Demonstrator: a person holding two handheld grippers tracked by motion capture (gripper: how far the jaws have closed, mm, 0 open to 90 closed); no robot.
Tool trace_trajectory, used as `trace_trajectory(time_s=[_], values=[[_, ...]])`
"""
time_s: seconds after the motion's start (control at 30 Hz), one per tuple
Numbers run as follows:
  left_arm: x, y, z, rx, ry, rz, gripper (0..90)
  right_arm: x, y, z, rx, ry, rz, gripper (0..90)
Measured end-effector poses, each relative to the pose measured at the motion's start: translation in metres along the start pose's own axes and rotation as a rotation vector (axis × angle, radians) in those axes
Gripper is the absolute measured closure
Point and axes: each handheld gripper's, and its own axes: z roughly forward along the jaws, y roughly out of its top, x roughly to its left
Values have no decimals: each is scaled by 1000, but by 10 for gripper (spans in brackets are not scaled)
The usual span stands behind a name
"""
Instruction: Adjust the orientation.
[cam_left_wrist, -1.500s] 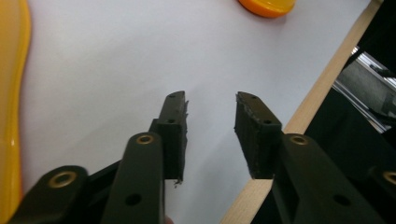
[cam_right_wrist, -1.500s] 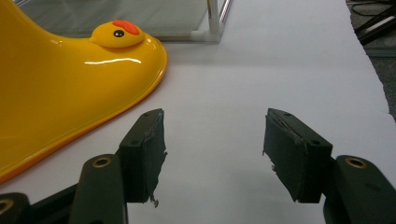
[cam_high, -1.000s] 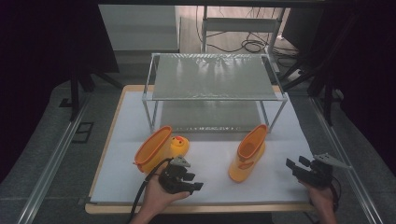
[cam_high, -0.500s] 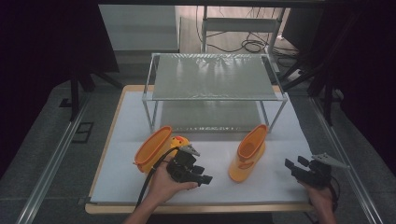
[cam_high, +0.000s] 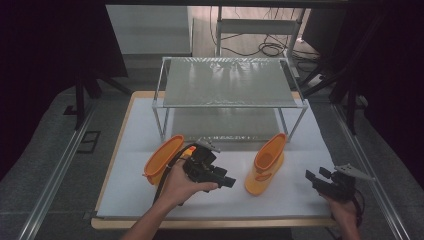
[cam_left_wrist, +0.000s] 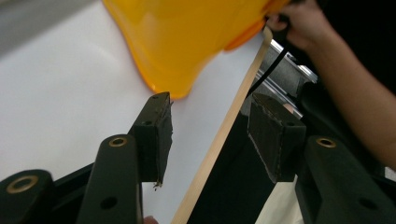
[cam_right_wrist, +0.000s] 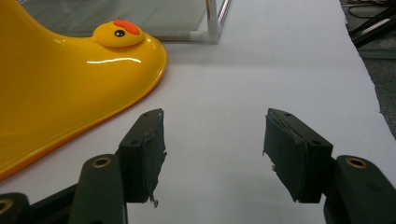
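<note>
Orange-yellow rubber boots, two in number, rest on the white sheet covering the worktop (cam_high: 125, 195). The left boot (cam_high: 162, 159) lies on its side at the left-centre of the sheet, with its shaft opening facing the near left. The right boot (cam_high: 267, 162) stands upright to the right of centre, just in front of the near right leg of the wire shelf (cam_high: 227, 82). The shelf occupies the far half of the sheet and carries a flat mesh top on metal legs.

The left claw (cam_high: 227, 181) is held in the left hand (cam_high: 182, 186), just beside the lying boot on its right, and points right toward the standing boot. Its jaws stand wide apart with nothing between the pads. In the left gripper view, the left claw (cam_left_wrist: 210, 135) looks across the white sheet and the wooden worktop edge, with the toe of a boot just beyond the jaw tips and apart from them.

The right claw (cam_high: 311, 177) sits at the near right of the worktop, held in the right hand (cam_high: 345, 210), and points left toward the standing boot, apart from it. In the right gripper view, the right claw (cam_right_wrist: 212, 140) has its jaws wide and empty above bare sheet; the boot toe, bearing a duck face with an orange beak, lies to the left of the jaws.
</note>
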Motion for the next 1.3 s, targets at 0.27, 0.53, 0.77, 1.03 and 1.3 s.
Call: trace_trajectory(time_s=[0.27, 0.53, 0.77, 1.03, 1.3], values=[[-12, 28, 2, 13, -18, 19, 500, -1, 0, 0, -3, 3, 4, 376], [-17, 62, 8, 38, -13, 26, 501, -3, 0, -1, -1, 1, 7, 377], [-17, 76, 10, 46, -16, 28, 502, -5, 0, -2, -5, 1, 20, 376], [-15, 94, 16, 66, -1, 30, 502, -5, 0, -2, 2, 1, 20, 376], [-11, 113, 33, 124, 31, 35, 509, -6, -1, -1, 3, 2, 24, 377]])
